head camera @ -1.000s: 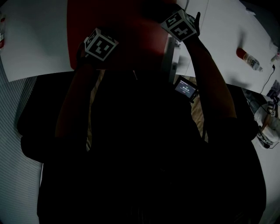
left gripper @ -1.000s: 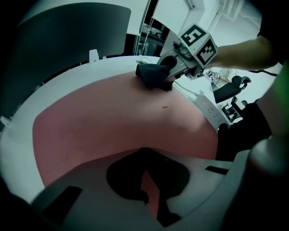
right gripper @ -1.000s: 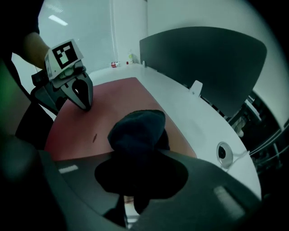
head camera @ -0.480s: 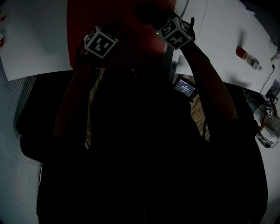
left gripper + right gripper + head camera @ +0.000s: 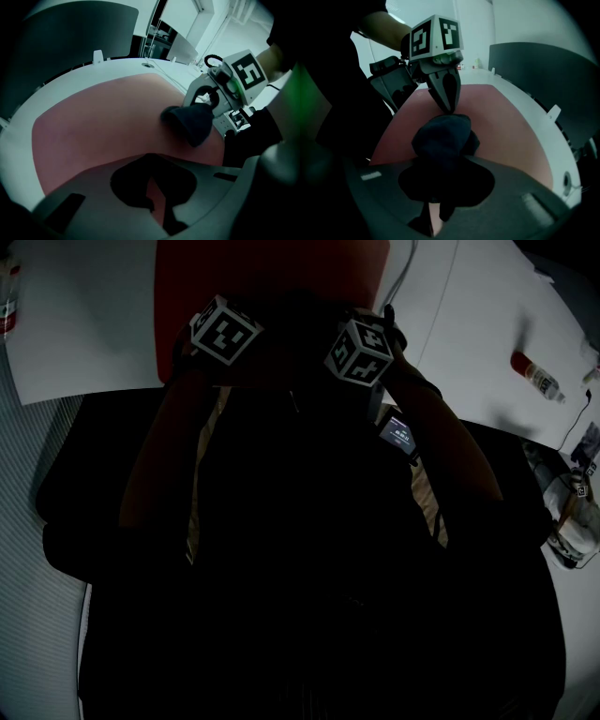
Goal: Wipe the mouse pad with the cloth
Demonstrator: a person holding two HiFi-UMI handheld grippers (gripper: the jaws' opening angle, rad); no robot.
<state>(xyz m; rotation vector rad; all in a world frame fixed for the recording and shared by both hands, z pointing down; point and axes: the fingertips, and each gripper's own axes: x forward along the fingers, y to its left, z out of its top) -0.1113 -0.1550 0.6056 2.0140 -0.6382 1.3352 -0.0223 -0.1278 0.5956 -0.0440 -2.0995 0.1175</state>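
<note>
Left gripper (image 5: 149, 185): clenched, empty, tips down over mouse pad (image 5: 93, 126), 11 o'clock.
Cloth (image 5: 440, 140): on mouse pad, just beside left gripper.
Right gripper (image 5: 438, 187): clamped on cloth, swept from 1 toward 12 o'clock.
Meaning: wipe stroke likely under way.

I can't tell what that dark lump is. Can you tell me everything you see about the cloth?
The cloth is dark, almost black. It looks soft and is scrunched into a rounded lump, not spread flat. The right hand-held gripper is shut on one end of it, and the bunched rest sticks out past the jaws. It sits low over the red mouse pad. I cannot tell whether it is pressing on the pad.
</note>
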